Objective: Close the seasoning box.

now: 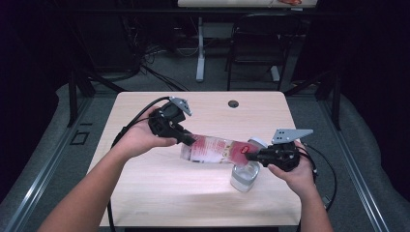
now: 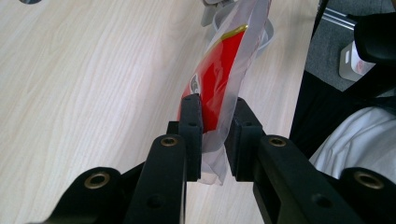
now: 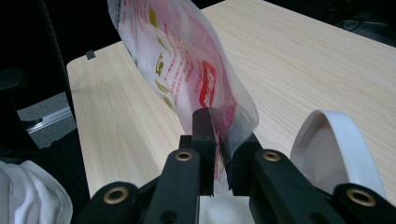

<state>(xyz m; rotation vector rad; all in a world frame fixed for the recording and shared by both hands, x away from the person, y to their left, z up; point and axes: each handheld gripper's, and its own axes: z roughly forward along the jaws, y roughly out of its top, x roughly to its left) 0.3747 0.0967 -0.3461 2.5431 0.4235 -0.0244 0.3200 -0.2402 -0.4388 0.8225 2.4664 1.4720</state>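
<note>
A clear plastic bag (image 1: 212, 150) printed in red and white hangs nearly level above the wooden table (image 1: 159, 193), between the two grippers. My left gripper (image 1: 191, 140) is shut on its left end; in the left gripper view the pads pinch the crumpled film (image 2: 219, 79) between them (image 2: 215, 105). At the bag's other end my right gripper (image 1: 249, 155) has its jaws slightly apart, and the bag's edge (image 3: 177, 60) sits loosely in the gap (image 3: 224, 126). Below that end stands a clear container (image 1: 244, 176) with its white lid (image 3: 336, 149) flipped up.
A round cable hole (image 1: 233, 104) sits near the table's far edge. Beyond the table are a black chair (image 1: 256, 43) and another desk's white leg (image 1: 200, 53). Cables trail from both grippers over the table edges.
</note>
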